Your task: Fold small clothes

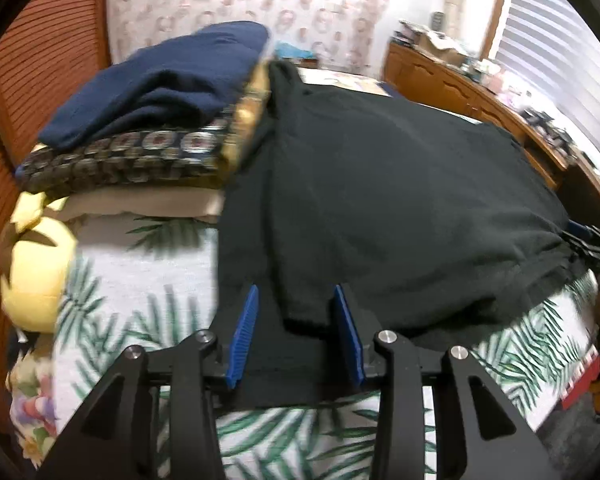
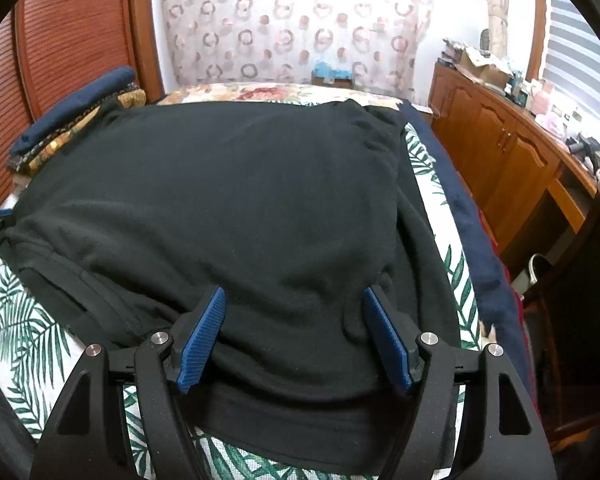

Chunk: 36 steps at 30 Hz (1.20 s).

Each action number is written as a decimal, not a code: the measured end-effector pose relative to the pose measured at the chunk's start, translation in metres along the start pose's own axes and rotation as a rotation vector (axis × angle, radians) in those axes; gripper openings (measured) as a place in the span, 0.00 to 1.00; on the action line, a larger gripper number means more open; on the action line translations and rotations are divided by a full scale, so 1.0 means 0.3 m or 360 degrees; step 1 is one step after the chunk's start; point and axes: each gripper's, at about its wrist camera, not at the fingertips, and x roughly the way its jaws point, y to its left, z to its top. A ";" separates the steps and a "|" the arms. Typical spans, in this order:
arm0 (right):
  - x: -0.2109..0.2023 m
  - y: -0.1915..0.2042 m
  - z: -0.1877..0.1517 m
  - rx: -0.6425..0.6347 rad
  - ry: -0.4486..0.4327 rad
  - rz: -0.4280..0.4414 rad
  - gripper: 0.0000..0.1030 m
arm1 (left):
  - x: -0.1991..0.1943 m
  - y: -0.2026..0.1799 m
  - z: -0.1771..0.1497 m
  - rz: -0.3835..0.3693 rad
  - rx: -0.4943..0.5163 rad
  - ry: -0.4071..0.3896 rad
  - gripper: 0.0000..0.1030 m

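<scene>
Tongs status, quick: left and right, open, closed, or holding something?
Left tongs: open, jaws astride the near edge of the black garment, not pinching it.
Right tongs: open wide over the same garment, holding nothing.

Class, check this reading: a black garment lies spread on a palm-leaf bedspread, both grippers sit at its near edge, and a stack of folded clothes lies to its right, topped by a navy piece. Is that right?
One slip: the stack of folded clothes lies left of the black garment, not right, as both wrist views show. The rest stands.
</scene>
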 end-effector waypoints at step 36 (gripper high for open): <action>-0.010 -0.007 -0.004 0.0045 -0.0049 0.0003 0.71 | -0.108 -0.182 0.170 -0.0377 0.0107 -0.0286 0.05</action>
